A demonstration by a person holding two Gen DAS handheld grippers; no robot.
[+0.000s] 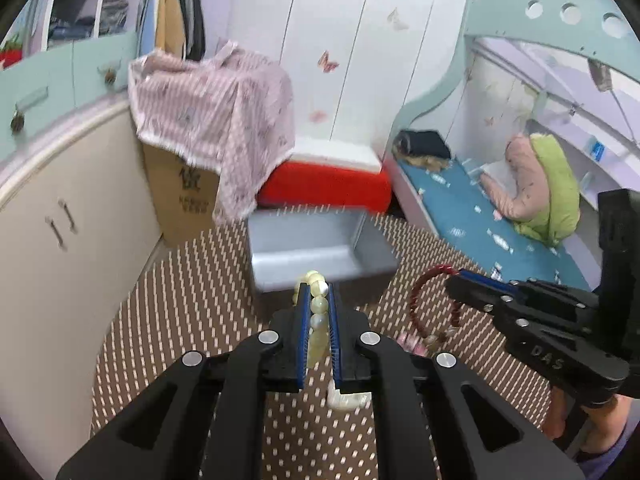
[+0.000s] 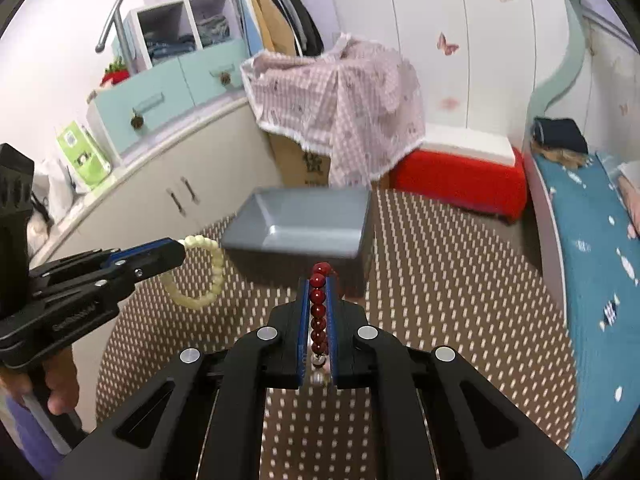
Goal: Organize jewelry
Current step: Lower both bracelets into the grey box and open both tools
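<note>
From the left wrist camera, the left gripper [image 1: 318,312] pinches a pale yellow bead bracelet [image 1: 319,320] between its blue pads; the beads run up the narrow gap and curl over the tips, and a white piece of the loop hangs out below the pads. Just beyond the tips sits a grey box [image 1: 312,248], open at the top, on a brown dotted mat [image 1: 192,280]. Off to the right of these tongs the right gripper [image 1: 460,280] points inward, clamped on a red bead bracelet [image 1: 418,304] whose loop droops beneath its tips, clear of the mat. A hand [image 1: 576,420] shows under that tool.

From the right wrist camera, the right gripper [image 2: 318,312] is pressed together on the red bead bracelet [image 2: 319,312], a row of beads lined up between the pads and rising past the tips. The grey box [image 2: 304,224] lies straight ahead, beyond the tips, on the mat [image 2: 440,280]. To the left, the left gripper [image 2: 180,250] holds the pale bracelet [image 2: 200,276], its loop dangling below and in front of its tips. A hand [image 2: 60,384] grips that tool's handle
</note>
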